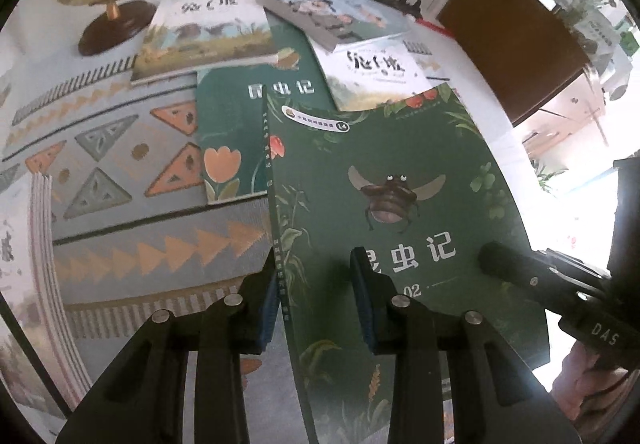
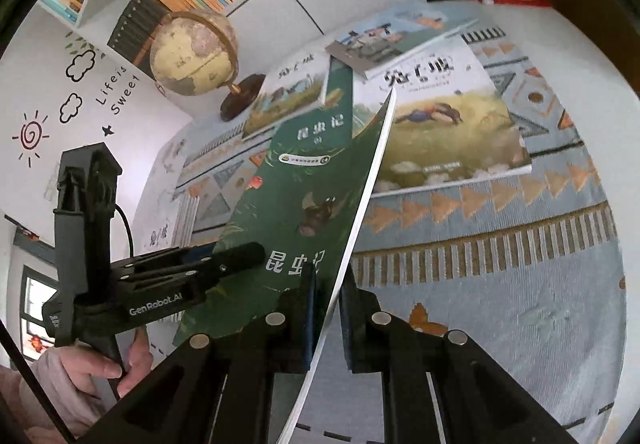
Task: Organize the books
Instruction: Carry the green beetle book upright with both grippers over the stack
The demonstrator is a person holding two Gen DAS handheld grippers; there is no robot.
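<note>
— Left wrist view: my left gripper (image 1: 316, 284) clamps the green insect book (image 1: 400, 212) at its spine, lifted off the patterned cloth (image 1: 120, 164).
— And my right gripper (image 2: 326, 304) pinches its page edge.

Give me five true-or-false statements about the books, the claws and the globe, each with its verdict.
1. Both claws grip the same green insect book. True: the left claw and the right claw both hold it.
2. The held book lies flat on the patterned cloth. False: it is lifted and tilted.
3. A second green book lies on the cloth. True.
4. The globe lies toppled. False: it stands on its base.
5. The right claw grips the book's spine. False: it grips the page edge.
</note>
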